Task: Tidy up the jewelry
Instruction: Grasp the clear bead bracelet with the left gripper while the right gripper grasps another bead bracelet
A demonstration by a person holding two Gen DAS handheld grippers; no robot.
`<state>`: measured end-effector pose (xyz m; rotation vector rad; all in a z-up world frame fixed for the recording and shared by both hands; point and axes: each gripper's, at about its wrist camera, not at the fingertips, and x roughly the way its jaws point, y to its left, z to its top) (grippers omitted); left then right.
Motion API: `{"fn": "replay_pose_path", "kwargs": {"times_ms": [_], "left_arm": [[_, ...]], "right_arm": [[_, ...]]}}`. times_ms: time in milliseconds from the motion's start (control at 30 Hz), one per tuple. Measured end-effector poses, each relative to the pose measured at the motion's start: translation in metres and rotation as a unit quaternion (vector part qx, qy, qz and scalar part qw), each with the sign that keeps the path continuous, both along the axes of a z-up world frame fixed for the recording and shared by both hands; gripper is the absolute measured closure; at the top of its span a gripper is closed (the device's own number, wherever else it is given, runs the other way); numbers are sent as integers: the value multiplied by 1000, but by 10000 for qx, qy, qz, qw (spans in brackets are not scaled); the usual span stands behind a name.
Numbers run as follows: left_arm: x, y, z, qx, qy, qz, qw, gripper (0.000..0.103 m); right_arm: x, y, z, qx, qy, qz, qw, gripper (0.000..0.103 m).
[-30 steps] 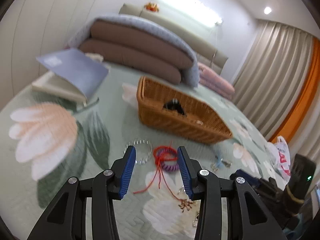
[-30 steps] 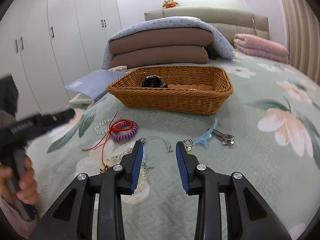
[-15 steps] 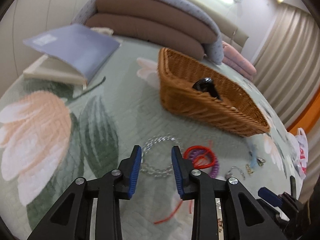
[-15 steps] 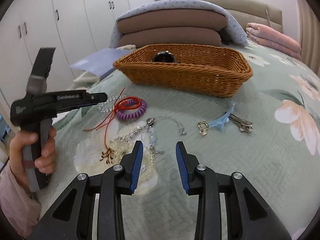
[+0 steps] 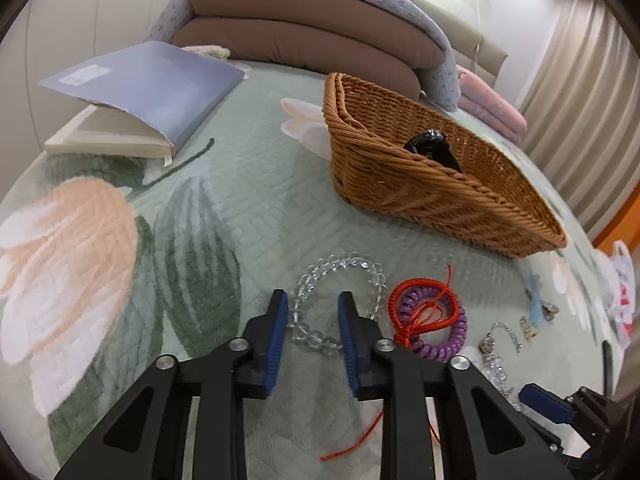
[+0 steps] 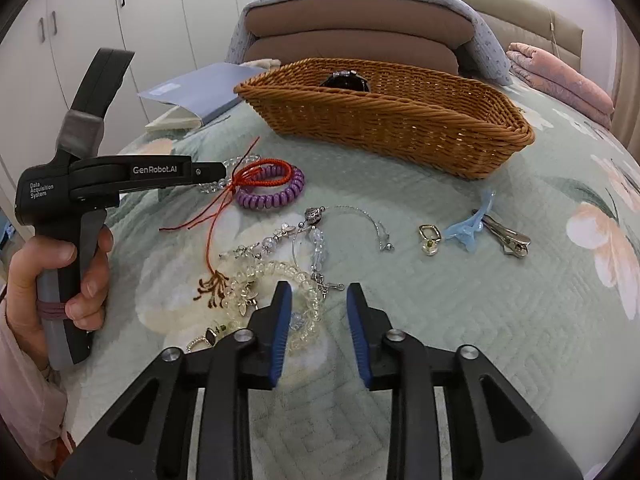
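Jaws parted, the left gripper (image 5: 313, 314) straddles the near side of the clear bead bracelet (image 5: 340, 300) lying on the bed (image 5: 256, 208) before the wicker basket (image 5: 420, 184); the right gripper (image 6: 319, 312) hovers parted nearby.

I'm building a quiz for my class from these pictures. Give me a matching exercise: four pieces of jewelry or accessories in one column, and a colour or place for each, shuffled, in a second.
Things:
1. coil hair tie
2. cord bracelet
3. watch
4. hair clip

Descriptions:
A. inside the basket
B. light blue
C. purple
D. red

Pairs: 1-C, 2-D, 3-A, 4-B
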<state>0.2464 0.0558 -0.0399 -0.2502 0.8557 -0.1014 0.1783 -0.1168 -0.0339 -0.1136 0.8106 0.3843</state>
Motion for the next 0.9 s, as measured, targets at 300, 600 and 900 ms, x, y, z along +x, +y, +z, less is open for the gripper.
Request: {"fn": "replay_pose_path", "kwargs": {"times_ms": [300, 600, 900], "left_arm": [[-1, -6, 0, 171, -51, -64, 9998, 95], [-10, 0, 6, -106, -268, -104, 9995, 96], [-19, 23, 17, -1300, -647, -275, 9890, 96]], "right_arm": [[-3, 6, 1, -82, -131, 107, 9998, 91], [-5, -3, 9, 216, -253, 75, 9994, 91], [-9, -11, 16, 477, -383, 48, 9981, 91]]}}
